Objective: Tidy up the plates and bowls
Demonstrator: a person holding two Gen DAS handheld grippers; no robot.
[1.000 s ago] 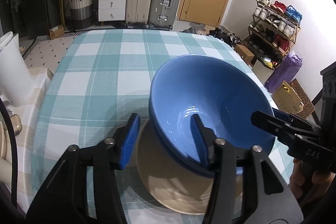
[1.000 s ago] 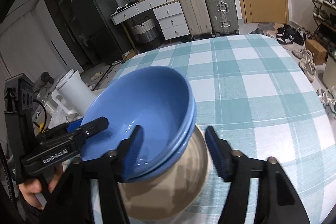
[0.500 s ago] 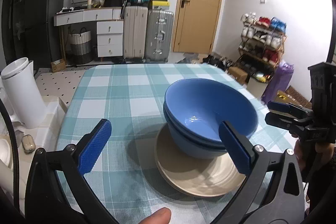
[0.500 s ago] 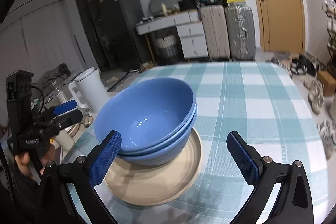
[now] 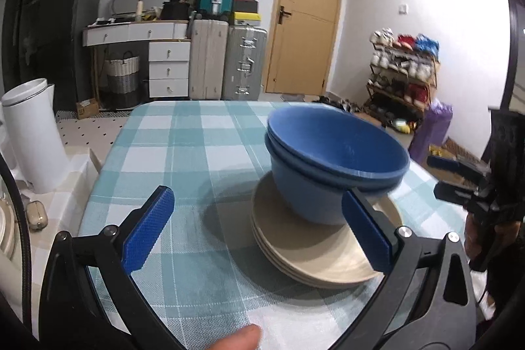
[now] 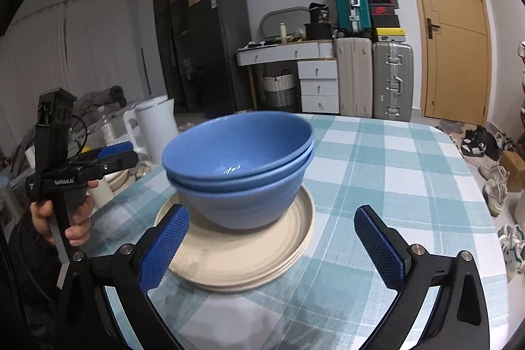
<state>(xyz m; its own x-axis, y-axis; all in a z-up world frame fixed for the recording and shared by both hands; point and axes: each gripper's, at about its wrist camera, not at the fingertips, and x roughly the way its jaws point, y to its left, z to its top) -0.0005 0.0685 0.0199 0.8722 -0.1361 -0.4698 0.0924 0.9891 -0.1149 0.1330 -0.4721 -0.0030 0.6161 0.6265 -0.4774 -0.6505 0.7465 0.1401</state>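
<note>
Two nested blue bowls [image 5: 331, 159] [image 6: 242, 166] stand on a stack of beige plates [image 5: 315, 255] [image 6: 242, 255] on the checked tablecloth. My left gripper [image 5: 259, 232] is open and empty, drawn back from the stack on its left side. My right gripper [image 6: 272, 245] is open and empty, drawn back on the opposite side. Each gripper shows in the other's view, the right one [image 5: 459, 179] and the left one [image 6: 111, 156], both away from the bowls.
A white kettle [image 5: 32, 133] [image 6: 154, 123] stands on a side surface left of the table [image 5: 183, 146]. Suitcases, drawers and a door line the far wall. A shoe rack [image 5: 403, 77] stands at the right. The table edge [image 6: 475, 186] curves off to the right.
A second ago both grippers were closed in around the bowls' rim. They have opened, let go and pulled back and lower; the bowls now rest on the plates.
</note>
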